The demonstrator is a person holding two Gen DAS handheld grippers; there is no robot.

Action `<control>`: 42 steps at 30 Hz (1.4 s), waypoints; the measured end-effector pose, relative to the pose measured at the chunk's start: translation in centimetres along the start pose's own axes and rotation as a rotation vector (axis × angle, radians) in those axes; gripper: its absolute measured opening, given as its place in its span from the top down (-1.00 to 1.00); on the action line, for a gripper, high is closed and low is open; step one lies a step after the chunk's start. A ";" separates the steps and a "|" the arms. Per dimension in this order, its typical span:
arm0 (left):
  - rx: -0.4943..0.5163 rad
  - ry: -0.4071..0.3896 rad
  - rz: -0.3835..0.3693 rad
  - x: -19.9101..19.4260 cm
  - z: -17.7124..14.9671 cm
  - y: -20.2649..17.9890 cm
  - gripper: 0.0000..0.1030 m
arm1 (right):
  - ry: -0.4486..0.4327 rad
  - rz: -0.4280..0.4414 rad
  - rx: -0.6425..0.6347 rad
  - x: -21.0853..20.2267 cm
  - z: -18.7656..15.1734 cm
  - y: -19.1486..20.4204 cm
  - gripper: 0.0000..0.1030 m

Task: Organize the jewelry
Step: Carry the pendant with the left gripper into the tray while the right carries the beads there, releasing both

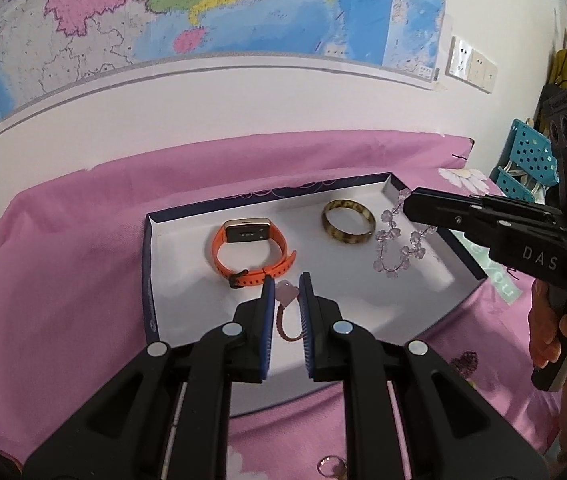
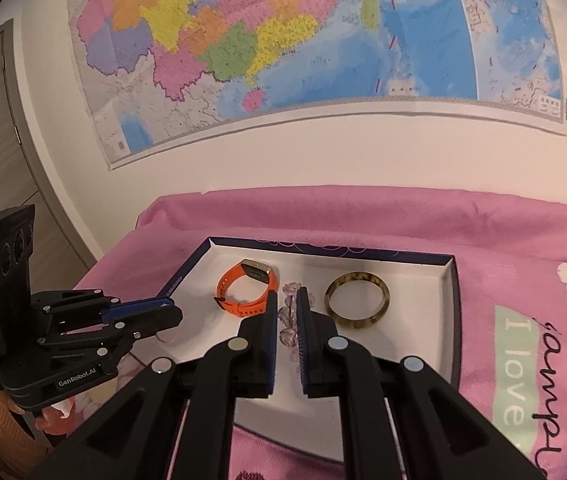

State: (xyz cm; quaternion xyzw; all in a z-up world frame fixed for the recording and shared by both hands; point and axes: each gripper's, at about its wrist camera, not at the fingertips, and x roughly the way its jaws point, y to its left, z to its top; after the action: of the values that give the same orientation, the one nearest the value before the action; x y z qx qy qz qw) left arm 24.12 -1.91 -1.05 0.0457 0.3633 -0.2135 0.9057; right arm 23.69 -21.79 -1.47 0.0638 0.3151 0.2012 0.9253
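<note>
A shallow white tray (image 1: pixel 187 300) with a navy rim lies on a pink cloth. In it are an orange watch band (image 1: pixel 247 248) and a mottled brown bangle (image 1: pixel 347 222). My left gripper (image 1: pixel 286 280) is shut on a thin pink cord bracelet (image 1: pixel 288 294) with a pink charm, over the tray's near part. My right gripper (image 1: pixel 407 204) comes in from the right, shut on a string of clear pink crystal beads (image 1: pixel 397 246) that dangles over the tray's right side. In the right wrist view the beads (image 2: pixel 288 320) sit between the right gripper (image 2: pixel 286 294) pads, with the left gripper (image 2: pixel 171 306) at the tray's (image 2: pixel 415 320) left edge.
A small ring (image 1: pixel 329 468) lies on the pink cloth (image 1: pixel 63 280) in front of the tray. A blue perforated basket (image 1: pixel 531 156) stands at the far right. A person's hand (image 1: pixel 551 332) holds the right gripper's handle. The wall with a map is just behind the table.
</note>
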 end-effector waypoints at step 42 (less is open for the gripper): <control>-0.013 0.092 0.082 5.9 -0.4 0.8 0.37 | 0.120 -0.148 0.077 2.4 -1.8 -4.1 0.50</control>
State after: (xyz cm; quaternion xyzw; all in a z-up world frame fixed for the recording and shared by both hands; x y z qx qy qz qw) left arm 27.99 -3.15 -5.42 0.0642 0.4037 -0.1714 0.8964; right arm 25.68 -24.57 -5.28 0.0636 0.3813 0.1237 0.9139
